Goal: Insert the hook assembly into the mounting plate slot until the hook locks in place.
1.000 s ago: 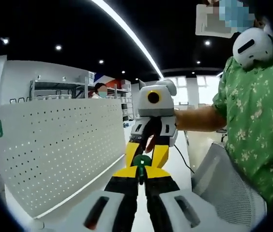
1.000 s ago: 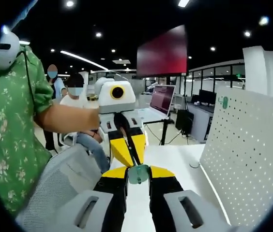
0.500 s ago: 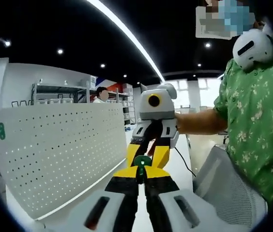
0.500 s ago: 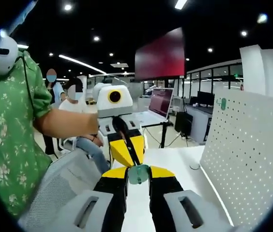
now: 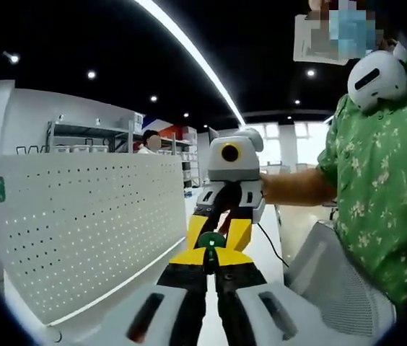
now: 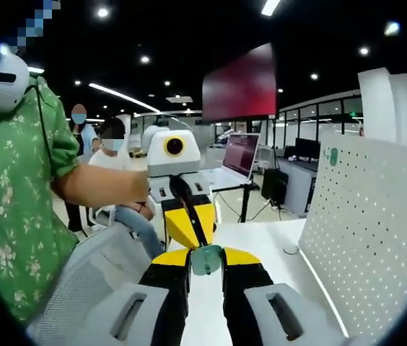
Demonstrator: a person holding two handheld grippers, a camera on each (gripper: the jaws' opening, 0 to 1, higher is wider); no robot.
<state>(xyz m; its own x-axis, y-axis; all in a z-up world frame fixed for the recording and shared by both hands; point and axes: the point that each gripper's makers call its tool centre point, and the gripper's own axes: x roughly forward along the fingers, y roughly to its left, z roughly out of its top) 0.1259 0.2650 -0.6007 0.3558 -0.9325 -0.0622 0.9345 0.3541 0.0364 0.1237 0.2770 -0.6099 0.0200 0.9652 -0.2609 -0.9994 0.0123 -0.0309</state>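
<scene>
In the left gripper view we see the left gripper point(image 5: 209, 261) rising from the bottom centre, its jaws drawn nearly together on a small green hook assembly point(image 5: 211, 241) at their tips; facing it, at frame centre, the right gripper point(image 5: 218, 232) meets the same piece tip to tip. In the right gripper view the arrangement is mirrored: the right gripper point(image 6: 206, 261) closes on the pale green hook assembly point(image 6: 206, 259) at lower centre, with the left gripper point(image 6: 187, 229) opposite. The white perforated mounting plate point(image 5: 81, 231) stands upright at the left of the left gripper view and at the right of the right gripper view point(image 6: 369, 231), well apart from the hook. We judge the step in hand to be a two-handed hold or regrasp in mid-air, insertion not yet begun. The next move, in our judgement, calls for one gripper to let go, and the other to turn the hook toward the plate and align it with a slot.
</scene>
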